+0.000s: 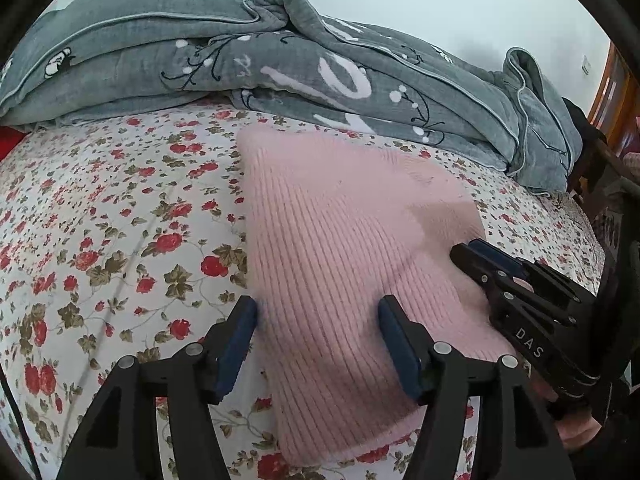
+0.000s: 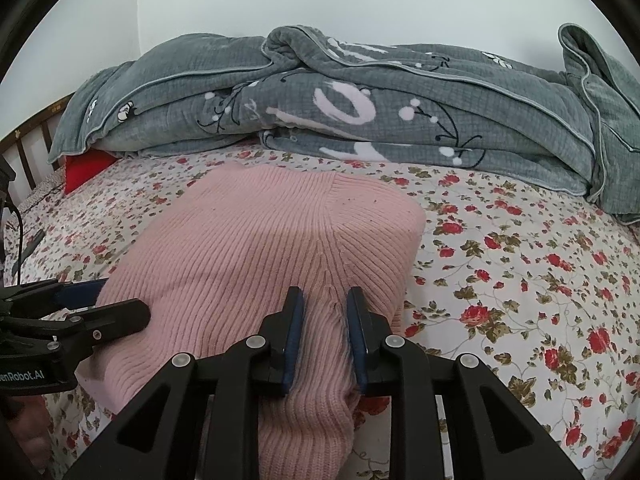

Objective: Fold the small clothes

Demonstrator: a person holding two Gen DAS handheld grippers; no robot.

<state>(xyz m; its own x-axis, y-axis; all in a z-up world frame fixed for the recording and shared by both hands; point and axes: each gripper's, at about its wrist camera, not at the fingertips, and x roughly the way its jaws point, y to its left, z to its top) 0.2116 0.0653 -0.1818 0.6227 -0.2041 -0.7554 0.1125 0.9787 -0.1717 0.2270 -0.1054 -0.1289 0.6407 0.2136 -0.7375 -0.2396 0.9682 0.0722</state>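
Note:
A pink ribbed knit sweater (image 1: 340, 220) (image 2: 260, 240) lies folded on the floral bed sheet (image 1: 100, 220). My left gripper (image 1: 318, 306) stands open over the sweater's near left edge. One of its pads rests beside the edge over the sheet and the other above the knit. In the right wrist view the left gripper (image 2: 116, 300) shows at the sweater's left side. My right gripper (image 2: 325, 296) is narrow, with a raised ridge of pink knit pinched between its blue pads at the near right part. The right gripper (image 1: 470, 248) enters the left wrist view from the right.
A rumpled grey blanket (image 1: 200, 60) (image 2: 360, 100) with white lettering runs along the far side of the bed against the wall. A red item (image 2: 84, 170) and a wooden headboard (image 2: 28, 148) sit at the far left. Wooden furniture (image 1: 612, 88) stands far right.

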